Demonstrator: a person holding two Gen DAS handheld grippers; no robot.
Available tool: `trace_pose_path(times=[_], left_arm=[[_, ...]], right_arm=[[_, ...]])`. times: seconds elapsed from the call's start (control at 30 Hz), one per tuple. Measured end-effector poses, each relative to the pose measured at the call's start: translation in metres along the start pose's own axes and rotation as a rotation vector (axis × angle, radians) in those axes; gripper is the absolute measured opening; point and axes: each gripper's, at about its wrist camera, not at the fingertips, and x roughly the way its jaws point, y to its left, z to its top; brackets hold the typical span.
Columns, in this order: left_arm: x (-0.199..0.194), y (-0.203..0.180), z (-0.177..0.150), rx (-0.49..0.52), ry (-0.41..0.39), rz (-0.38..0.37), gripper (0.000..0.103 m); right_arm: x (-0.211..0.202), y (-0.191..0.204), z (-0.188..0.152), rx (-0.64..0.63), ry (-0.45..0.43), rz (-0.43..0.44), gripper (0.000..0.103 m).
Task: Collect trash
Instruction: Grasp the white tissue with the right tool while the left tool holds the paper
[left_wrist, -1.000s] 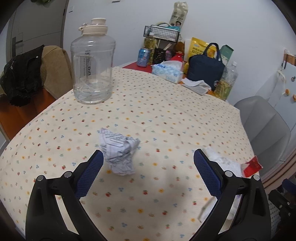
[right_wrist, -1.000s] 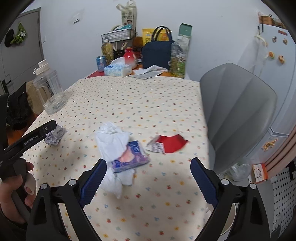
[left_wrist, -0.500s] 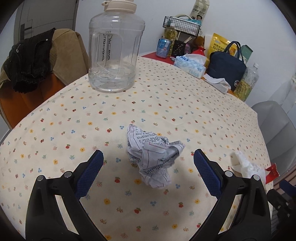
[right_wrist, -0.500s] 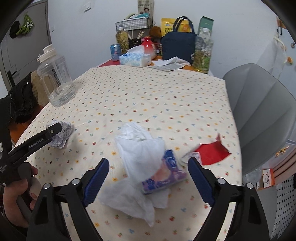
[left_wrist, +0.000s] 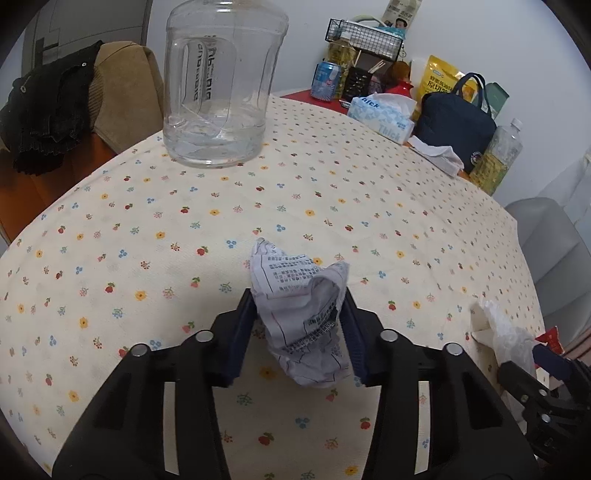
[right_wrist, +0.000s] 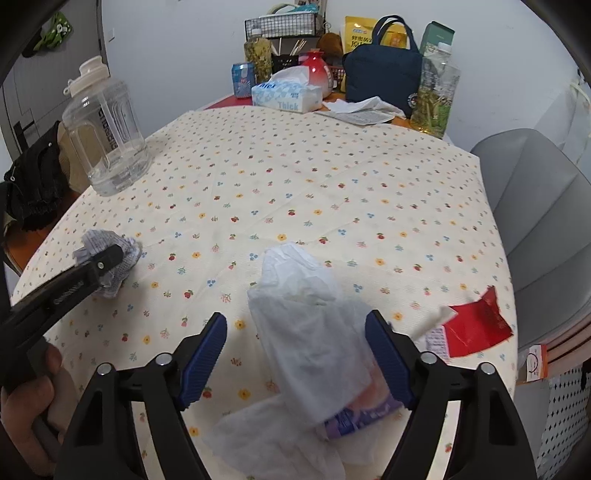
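Note:
A crumpled printed paper ball (left_wrist: 303, 314) lies on the flowered tablecloth. My left gripper (left_wrist: 299, 325) is shut on it, both blue pads pressed against its sides; it also shows in the right wrist view (right_wrist: 110, 264). My right gripper (right_wrist: 295, 354) is partly closed around a white tissue wad (right_wrist: 306, 325) and a purple tissue packet (right_wrist: 354, 413). Its right pad touches the wad; a gap remains at the left pad. A torn red wrapper (right_wrist: 476, 326) lies to the right near the table edge.
A large clear water jug (left_wrist: 221, 81) stands at the far left. A tissue box (right_wrist: 286, 96), navy bag (right_wrist: 384, 66), bottles and a wire basket crowd the far end. A grey chair (right_wrist: 543, 221) stands right of the table.
My left gripper moved forward and closed on the paper ball. My right gripper moved forward over the tissue wad and its jaws narrowed around it.

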Motion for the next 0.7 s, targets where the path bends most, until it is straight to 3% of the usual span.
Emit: trace_pose_path(times=[0.1,0.17,0.23,0.3,0.7], left_arm=[[0.0,-0.002,0.0,0.01,-0.001,0.0,0.041],[0.0,-0.004,0.0,0.018,-0.002,0.0,0.04],[-0.001,-0.006,-0.001,0.026,-0.004,-0.001,0.04],[-0.002,-0.008,-0.001,0.037,-0.006,-0.002,0.04],[-0.034,-0.033,-0.002,0.089,-0.056,-0.027,0.039]], right_arm=[[0.007,0.001,0.001,-0.002,0.014,-0.005,0.066],[0.009,0.001,0.001,-0.004,0.021,-0.007,0.052],[0.01,0.001,0.001,-0.003,0.031,0.004,0.024],[0.006,-0.001,0.001,0.01,0.028,0.02,0.015],[-0.045,-0.012,0.002,0.049,-0.079,0.078,0.012]])
